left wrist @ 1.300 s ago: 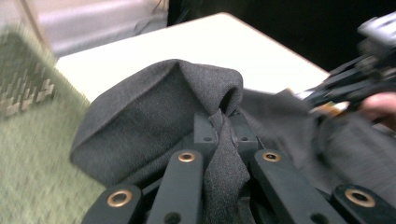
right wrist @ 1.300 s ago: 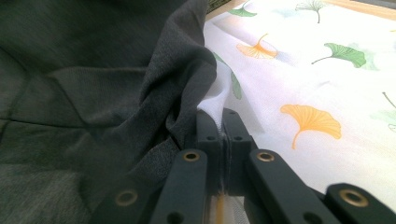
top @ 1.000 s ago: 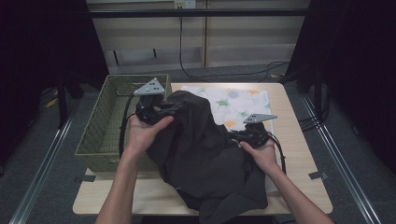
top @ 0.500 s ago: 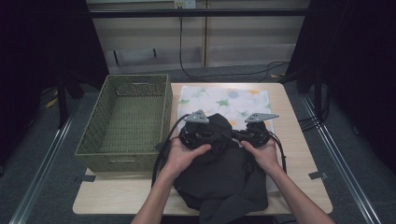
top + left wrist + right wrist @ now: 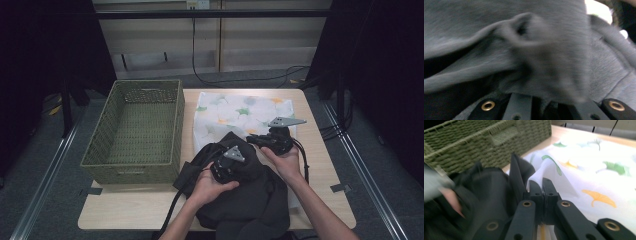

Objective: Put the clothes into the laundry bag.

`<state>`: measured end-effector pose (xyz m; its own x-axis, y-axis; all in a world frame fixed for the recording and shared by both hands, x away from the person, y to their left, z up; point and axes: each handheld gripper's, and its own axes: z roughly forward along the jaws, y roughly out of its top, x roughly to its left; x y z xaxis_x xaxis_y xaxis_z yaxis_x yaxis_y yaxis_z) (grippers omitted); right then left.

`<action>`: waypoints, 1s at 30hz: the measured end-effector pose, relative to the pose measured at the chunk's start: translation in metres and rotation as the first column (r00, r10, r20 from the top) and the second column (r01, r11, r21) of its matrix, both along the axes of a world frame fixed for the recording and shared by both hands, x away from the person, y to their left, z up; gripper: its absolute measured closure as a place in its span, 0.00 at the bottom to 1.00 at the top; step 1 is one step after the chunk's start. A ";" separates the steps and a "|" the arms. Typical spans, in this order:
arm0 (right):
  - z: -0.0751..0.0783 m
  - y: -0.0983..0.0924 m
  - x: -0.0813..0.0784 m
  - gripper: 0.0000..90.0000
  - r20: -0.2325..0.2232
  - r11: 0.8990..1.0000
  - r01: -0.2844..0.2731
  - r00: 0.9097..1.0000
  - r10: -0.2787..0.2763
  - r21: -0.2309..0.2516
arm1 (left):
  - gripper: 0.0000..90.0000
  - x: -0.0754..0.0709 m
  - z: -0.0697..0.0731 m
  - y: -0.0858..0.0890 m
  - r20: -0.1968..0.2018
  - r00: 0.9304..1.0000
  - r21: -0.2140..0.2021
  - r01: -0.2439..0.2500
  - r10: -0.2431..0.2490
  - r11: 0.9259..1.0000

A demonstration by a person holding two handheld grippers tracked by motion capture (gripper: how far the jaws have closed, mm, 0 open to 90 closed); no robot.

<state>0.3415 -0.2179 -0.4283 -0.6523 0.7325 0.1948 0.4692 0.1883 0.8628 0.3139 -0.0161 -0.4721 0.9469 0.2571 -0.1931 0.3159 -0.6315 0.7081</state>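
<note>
Since half a second ago the left gripper (image 5: 227, 167) has dropped from the far edge of the dark grey garment (image 5: 250, 200) toward the near side and now sits on the middle of the bundle, grey plate tilted; the right gripper (image 5: 260, 141) stays at the garment's far right edge, much as before. The garment lies heaped on the near right part of the wooden table (image 5: 125, 210), partly covering the white cloth with leaf print (image 5: 235, 110), which is spread flat on the far right. The green woven basket (image 5: 135, 130) stands at the left with nothing visible inside. In the right gripper view the jaws are pressed together, pinching a fold of the white leaf-print cloth (image 5: 584, 170) with dark garment fabric (image 5: 486, 192) bunched against their left side; whether dark fabric is also caught between them I cannot tell. In the left gripper view soft grey fabric (image 5: 536, 50) crowds the lens and hides the jaw tips, so I cannot tell how far they stand apart or whether they grip anything. Judgement: the work looks like folding or gathering the garment, possibly for the basket. It is bunched but not neatly folded, so this reads as early to mid stage; squaring the fold and any transfer to the basket remain to be done.
</note>
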 end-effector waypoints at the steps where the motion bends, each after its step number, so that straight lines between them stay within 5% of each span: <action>1: 0.003 0.001 -0.001 0.99 0.013 1.000 -0.005 1.000 0.005 -0.001 | 0.95 0.001 -0.003 -0.001 -0.024 1.000 -0.038 0.001 -0.002 0.999; 6: 0.023 0.005 -0.007 0.99 0.069 1.000 -0.017 0.997 0.016 0.016 | 0.95 0.001 -0.002 -0.006 -0.015 0.999 0.037 0.052 -0.051 0.998; 10: 0.037 0.005 -0.009 0.99 0.107 0.998 -0.017 0.994 0.011 0.053 | 0.95 -0.001 -0.003 -0.009 -0.013 0.999 0.033 0.048 -0.048 0.998; 14: 0.035 0.014 -0.012 0.99 0.098 0.999 -0.043 0.994 0.040 0.032 | 0.93 -0.001 -0.001 -0.006 0.025 1.000 0.049 -0.011 0.010 0.999; 17: 0.026 0.019 -0.013 0.99 0.072 0.999 -0.052 0.996 0.052 0.008 | 0.86 -0.004 -0.001 -0.004 0.038 0.998 -0.026 -0.052 0.053 0.998; 21: 0.018 0.020 -0.014 0.99 0.051 0.999 -0.049 0.997 0.049 -0.009 | 0.76 -0.006 0.004 0.000 0.054 0.997 -0.067 -0.059 0.063 0.996; 23: 0.013 0.021 -0.015 0.99 0.041 0.999 -0.046 0.998 0.048 -0.027 | 0.61 -0.006 0.007 0.004 0.043 0.997 -0.088 -0.059 0.063 0.994; 27: 0.004 0.024 -0.014 0.99 0.028 0.997 -0.048 0.998 0.050 -0.064 | 0.43 -0.006 0.016 0.015 -0.009 0.999 -0.210 -0.050 0.049 0.976; 30: -0.001 0.024 -0.013 0.99 0.019 0.997 -0.039 0.999 0.040 -0.070 | 0.34 -0.006 0.026 0.026 -0.032 0.998 -0.249 -0.062 0.055 0.967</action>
